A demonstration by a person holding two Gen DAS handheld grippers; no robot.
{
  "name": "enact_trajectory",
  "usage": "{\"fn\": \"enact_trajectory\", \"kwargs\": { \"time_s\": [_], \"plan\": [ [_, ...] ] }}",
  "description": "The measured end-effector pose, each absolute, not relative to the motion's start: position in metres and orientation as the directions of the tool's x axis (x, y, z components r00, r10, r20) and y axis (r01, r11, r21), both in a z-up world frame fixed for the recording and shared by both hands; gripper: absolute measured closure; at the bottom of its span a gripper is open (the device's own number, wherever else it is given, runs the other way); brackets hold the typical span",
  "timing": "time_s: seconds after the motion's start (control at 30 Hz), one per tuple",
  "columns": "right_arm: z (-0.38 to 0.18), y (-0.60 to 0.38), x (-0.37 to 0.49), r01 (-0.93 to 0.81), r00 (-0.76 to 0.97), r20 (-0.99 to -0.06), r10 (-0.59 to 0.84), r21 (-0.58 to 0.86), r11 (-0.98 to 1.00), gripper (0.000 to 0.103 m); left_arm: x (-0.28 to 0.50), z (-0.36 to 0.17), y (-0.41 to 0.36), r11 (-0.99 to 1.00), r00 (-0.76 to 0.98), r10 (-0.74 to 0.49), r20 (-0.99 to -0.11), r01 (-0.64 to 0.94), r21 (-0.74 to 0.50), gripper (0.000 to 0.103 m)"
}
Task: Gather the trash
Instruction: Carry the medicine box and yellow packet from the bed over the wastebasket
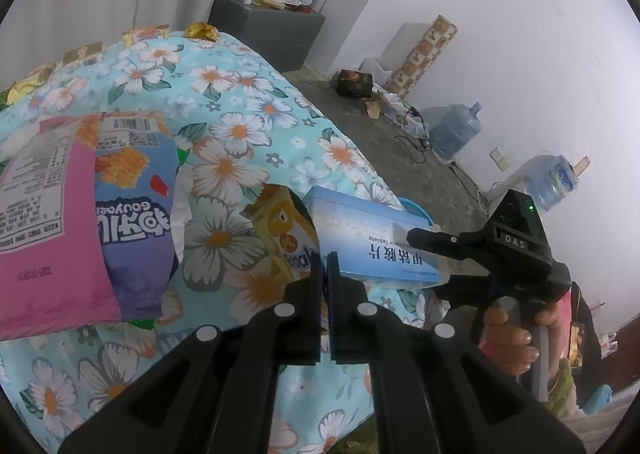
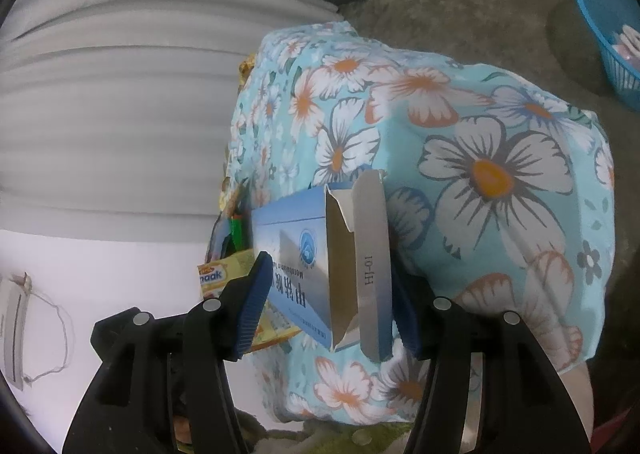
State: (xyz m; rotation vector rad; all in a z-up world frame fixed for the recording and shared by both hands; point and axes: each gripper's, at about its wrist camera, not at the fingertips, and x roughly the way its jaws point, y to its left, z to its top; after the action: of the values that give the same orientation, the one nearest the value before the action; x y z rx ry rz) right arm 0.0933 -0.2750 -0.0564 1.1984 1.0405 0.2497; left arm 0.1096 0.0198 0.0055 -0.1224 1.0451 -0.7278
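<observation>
Now my right gripper stands open around the light blue cardboard medicine box on the flowered cloth; I should close squarely before lifting. My left gripper is clenched, empty.

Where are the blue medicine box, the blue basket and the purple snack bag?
Blue medicine box (image 2: 296, 254): right wrist view, printed side face.
Blue basket (image 2: 596, 5): right wrist view, mesh wall near rim.
Purple snack bag (image 1: 136, 238): left wrist view, lettered middle.

Box on cloth (beside wrapper)
</observation>
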Motion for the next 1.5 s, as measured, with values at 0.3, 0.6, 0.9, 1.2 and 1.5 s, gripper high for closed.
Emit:
{"fn": "enact_trajectory", "kwargs": {
  "time_s": [0.3, 0.6, 0.9, 1.2, 1.5],
  "plan": [
    [-0.058, -0.277, 0.094, 0.344, 0.541, -0.52, 0.661, 0.854, 0.391, 0.047, 0.111, 0.002, 0.015, 0.755, 0.273, -0.607, -0.746, 0.492, -0.434, 0.095],
    [-0.052, -0.272, 0.095, 0.324, 0.526, -0.532, 0.663, 0.847, 0.422, 0.038, 0.11, 0.001, 0.015, 0.756, 0.276, -0.605, -0.747, 0.491, -0.432, 0.094],
    [-0.052, -0.266, 0.1, 0.32, 0.497, -0.548, 0.673, 0.837, 0.445, 0.043, 0.112, -0.002, 0.009, 0.757, 0.259, -0.599, -0.757, 0.491, -0.431, 0.094],
    [-0.056, -0.274, 0.092, 0.345, 0.504, -0.548, 0.668, 0.836, 0.426, 0.059, 0.113, -0.007, 0.008, 0.757, 0.251, -0.597, -0.762, 0.49, -0.432, 0.094],
    [-0.052, -0.276, 0.09, 0.348, 0.523, -0.525, 0.671, 0.851, 0.394, 0.065, 0.111, -0.003, 0.008, 0.758, 0.27, -0.593, -0.759, 0.505, -0.413, 0.097]
  ]
}}
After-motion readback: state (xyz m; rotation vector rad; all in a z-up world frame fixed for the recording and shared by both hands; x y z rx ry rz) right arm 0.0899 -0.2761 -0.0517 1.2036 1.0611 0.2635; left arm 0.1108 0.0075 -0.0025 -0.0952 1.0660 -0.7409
